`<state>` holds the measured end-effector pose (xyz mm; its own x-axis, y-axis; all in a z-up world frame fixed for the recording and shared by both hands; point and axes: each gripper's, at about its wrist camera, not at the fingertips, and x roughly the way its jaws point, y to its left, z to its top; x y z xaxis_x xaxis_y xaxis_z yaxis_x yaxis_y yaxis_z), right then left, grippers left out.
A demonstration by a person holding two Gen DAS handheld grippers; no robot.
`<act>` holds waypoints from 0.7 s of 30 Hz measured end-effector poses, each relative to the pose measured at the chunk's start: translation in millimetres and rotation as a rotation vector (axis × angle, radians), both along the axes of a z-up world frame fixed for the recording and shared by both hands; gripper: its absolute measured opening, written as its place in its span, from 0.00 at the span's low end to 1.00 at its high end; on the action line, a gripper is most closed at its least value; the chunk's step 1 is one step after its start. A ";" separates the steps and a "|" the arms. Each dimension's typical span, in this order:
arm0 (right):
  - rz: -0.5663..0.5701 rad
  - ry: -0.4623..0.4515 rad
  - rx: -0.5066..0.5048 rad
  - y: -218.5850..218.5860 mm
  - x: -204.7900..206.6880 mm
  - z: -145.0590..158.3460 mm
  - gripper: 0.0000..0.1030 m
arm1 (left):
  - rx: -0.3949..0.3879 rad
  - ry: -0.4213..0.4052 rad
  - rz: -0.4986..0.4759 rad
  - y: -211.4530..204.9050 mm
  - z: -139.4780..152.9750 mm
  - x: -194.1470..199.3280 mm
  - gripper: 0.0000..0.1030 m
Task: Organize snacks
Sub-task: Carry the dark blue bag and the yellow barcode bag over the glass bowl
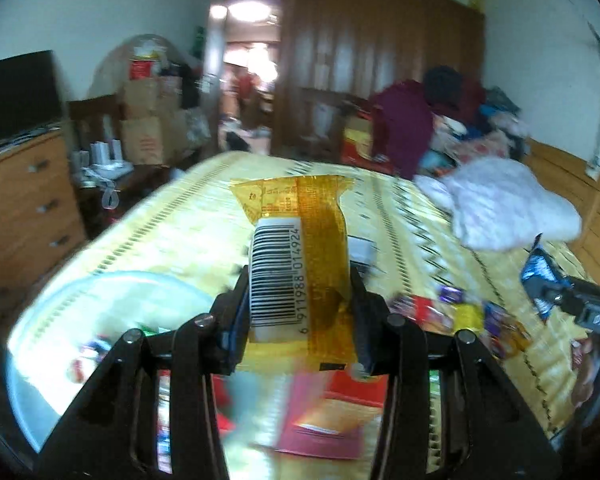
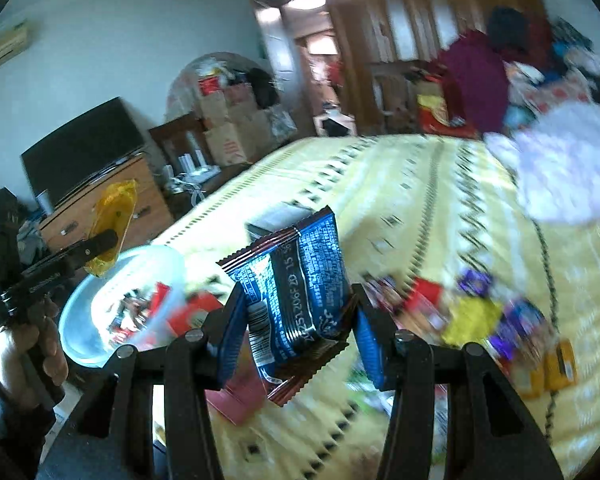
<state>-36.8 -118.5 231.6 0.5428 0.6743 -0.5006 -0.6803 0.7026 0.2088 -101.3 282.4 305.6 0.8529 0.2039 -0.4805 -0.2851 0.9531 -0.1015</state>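
Note:
My left gripper is shut on an orange-yellow snack packet with a white barcode label, held upright above the bed. The right wrist view shows that same packet and left gripper at the left, above a clear plastic bowl with several snacks inside. My right gripper is shut on a dark blue snack packet with a brown serrated edge. That blue packet and the right gripper appear at the left wrist view's right edge. Loose snacks lie scattered on the bedspread.
The bed has a yellow patterned bedspread. A red and orange packet lies below my left gripper, beside the bowl. A white blanket and a clothes pile sit at the far right. A wooden dresser stands left.

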 end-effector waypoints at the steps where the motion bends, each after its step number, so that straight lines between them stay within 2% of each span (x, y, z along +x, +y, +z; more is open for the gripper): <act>1: 0.027 -0.008 0.001 16.6 -1.1 8.5 0.52 | -0.002 -0.003 0.022 13.2 3.8 -4.4 0.42; 5: 0.129 -0.034 0.002 80.8 -9.0 37.7 0.52 | 0.015 -0.016 0.113 58.9 17.2 -17.9 0.42; 9: 0.236 -0.026 -0.003 144.9 -19.0 59.8 0.52 | -0.003 -0.017 0.192 102.4 23.6 -26.5 0.42; 16: 0.387 0.022 -0.034 245.8 -29.0 73.1 0.52 | -0.030 0.029 0.315 163.2 7.8 -26.8 0.42; 21: 0.467 0.073 -0.081 313.2 -19.5 71.5 0.52 | -0.053 0.098 0.339 189.7 -11.8 -18.6 0.42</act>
